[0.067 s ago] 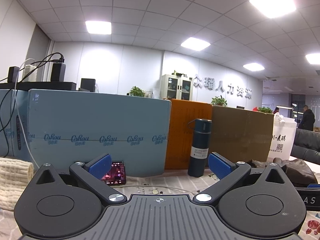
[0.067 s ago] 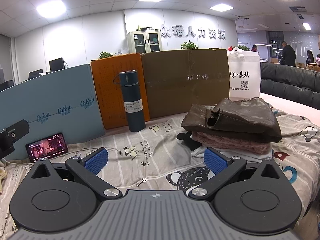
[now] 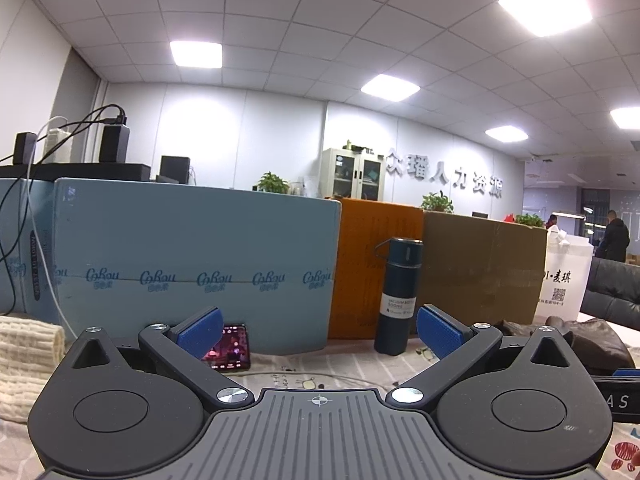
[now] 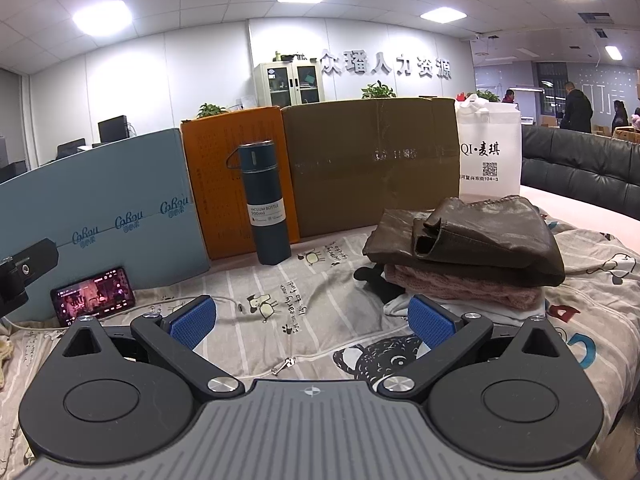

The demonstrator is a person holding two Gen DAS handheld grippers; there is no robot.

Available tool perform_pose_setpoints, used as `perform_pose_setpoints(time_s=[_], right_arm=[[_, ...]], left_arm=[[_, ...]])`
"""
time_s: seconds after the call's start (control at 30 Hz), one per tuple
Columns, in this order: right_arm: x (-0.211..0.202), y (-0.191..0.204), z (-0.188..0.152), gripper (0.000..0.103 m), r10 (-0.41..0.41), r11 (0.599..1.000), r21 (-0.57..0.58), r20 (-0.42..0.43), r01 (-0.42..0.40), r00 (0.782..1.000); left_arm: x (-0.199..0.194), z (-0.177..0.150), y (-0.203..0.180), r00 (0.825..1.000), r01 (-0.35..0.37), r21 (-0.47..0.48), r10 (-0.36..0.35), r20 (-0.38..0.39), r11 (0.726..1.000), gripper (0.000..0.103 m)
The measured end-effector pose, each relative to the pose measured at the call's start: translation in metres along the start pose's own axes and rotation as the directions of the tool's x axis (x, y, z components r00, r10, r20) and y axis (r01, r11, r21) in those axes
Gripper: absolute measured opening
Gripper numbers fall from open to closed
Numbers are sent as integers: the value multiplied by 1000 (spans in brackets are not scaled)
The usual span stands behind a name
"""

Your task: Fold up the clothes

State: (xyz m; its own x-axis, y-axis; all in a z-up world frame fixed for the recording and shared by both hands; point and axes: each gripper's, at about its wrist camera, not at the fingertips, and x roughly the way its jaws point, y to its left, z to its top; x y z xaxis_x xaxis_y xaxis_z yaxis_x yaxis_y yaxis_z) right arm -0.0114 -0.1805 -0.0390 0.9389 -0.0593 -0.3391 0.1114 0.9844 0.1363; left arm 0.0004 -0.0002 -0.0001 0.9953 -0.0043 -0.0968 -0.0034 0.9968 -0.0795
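Nothing has visibly shifted since the earlier frame: both views match it. Left hand-held gripper (image 3: pixel 318 330) and right hand-held gripper (image 4: pixel 312 320) hover with blue pads spread wide, pinching nothing. Behind them the dark vacuum bottle (image 4: pixel 264 204) stands upright on the cartoon-print sheet (image 4: pixel 280 300) covering the surface. Right of the bottle lies the folded clothes stack (image 4: pixel 468 256), brown leather jacket on top. Left of the bottle, a lit phone (image 4: pixel 94 296) leans against the blue board (image 4: pixel 120 216); orange and brown cardboard panels rise just behind the bottle.
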Motion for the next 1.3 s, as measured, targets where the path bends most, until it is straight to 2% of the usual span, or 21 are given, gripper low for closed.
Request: perform_pose_setpoints(time_s=[0.3,0.63,0.83,1.07,1.17,1.3], right_arm=[[17,3,1,103,7,1000,13,-12,-6,1000],[48,13,-6,103,59,997,40,-14,-58,998],[63,16,-11,103,99,991,90,36,-102,994],[80,14,-21,103,115,987,90,172,-132,978],[84,8,-27,103,137,976,138,208,-168,968],[85,2,-33,103,159,960,187,247,-207,956]], left_arm=[[12,-2,-21,1000,-13,17,14,-15,1000,103],[37,-20,-2,997,24,-12,-24,-67,1000,103],[40,-36,5,998,33,-33,-35,-50,999,103],[42,-52,13,998,49,-65,-52,-34,997,103],[44,-56,17,996,68,-91,-72,-44,994,103],[44,-63,11,999,45,-39,-46,-23,998,103]])
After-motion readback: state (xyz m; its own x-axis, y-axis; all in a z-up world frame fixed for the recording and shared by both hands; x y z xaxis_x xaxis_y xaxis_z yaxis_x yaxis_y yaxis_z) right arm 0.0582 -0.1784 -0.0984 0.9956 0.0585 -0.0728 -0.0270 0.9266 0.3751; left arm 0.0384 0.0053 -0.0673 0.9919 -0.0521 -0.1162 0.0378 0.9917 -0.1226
